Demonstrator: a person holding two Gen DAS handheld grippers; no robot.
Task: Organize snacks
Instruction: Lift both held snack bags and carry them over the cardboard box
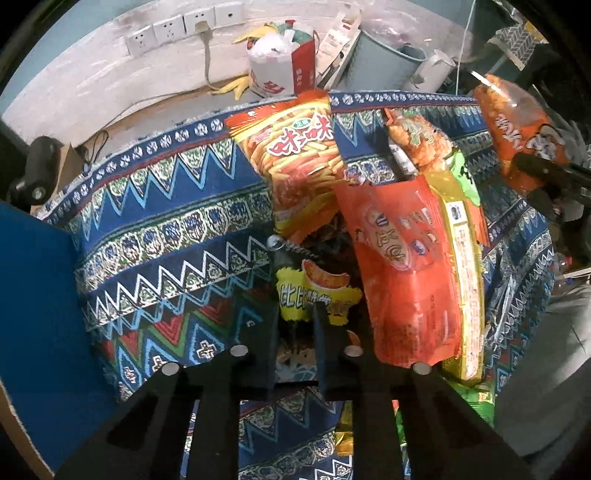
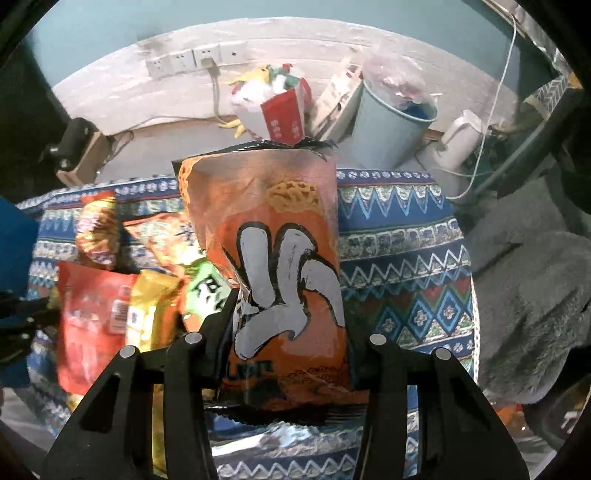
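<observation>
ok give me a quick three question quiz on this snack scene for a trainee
1. True or false: the right gripper is shut on an orange snack bag.
2. What does the left gripper pinch? A) small yellow packet B) the grey bucket C) a banana peel
3. Fill in: the snacks lie on a patterned ____.

Key: 1 true; 2 A; 3 cloth

A whitewashed wall (image 1: 92,77) carries a row of sockets (image 1: 184,26), one with a plug and cord. On the floor below stand a pale blue bin (image 2: 388,122), a white kettle (image 2: 461,140) and a stuffed paper bag (image 1: 273,70). A patterned blue cloth (image 1: 166,206) covers the surface; a grey fuzzy blanket (image 2: 528,295) lies beyond its right edge.
</observation>
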